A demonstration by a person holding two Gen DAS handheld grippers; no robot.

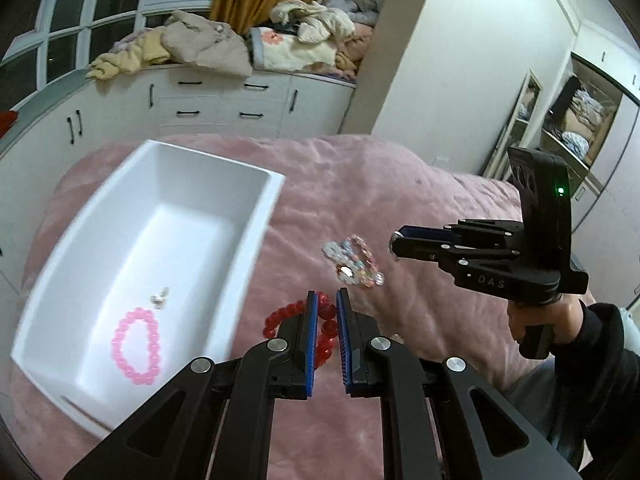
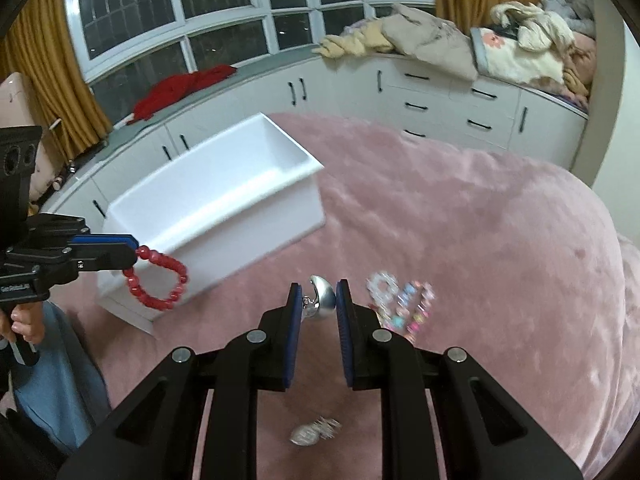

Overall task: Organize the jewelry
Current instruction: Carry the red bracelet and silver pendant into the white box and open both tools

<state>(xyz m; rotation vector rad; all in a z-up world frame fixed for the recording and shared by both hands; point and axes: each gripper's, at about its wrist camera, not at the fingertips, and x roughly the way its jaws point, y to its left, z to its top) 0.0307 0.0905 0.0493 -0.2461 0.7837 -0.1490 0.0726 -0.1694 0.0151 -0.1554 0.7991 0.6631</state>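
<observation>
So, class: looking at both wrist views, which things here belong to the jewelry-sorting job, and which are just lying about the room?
Part of the job:
- white bin
- pink bead bracelet in the bin
- red bead bracelet in the left gripper
- silver earring in the right gripper
- pastel bracelets on the pink blanket

Lying about:
- clothes pile
- red cloth

Even, soft indoor light with faint shadows; the windows [image 2: 224, 12] are dark. Fisheye bending curves the edges, corners vignette black, and motion blur smears the white bin [image 1: 132, 240].
</observation>
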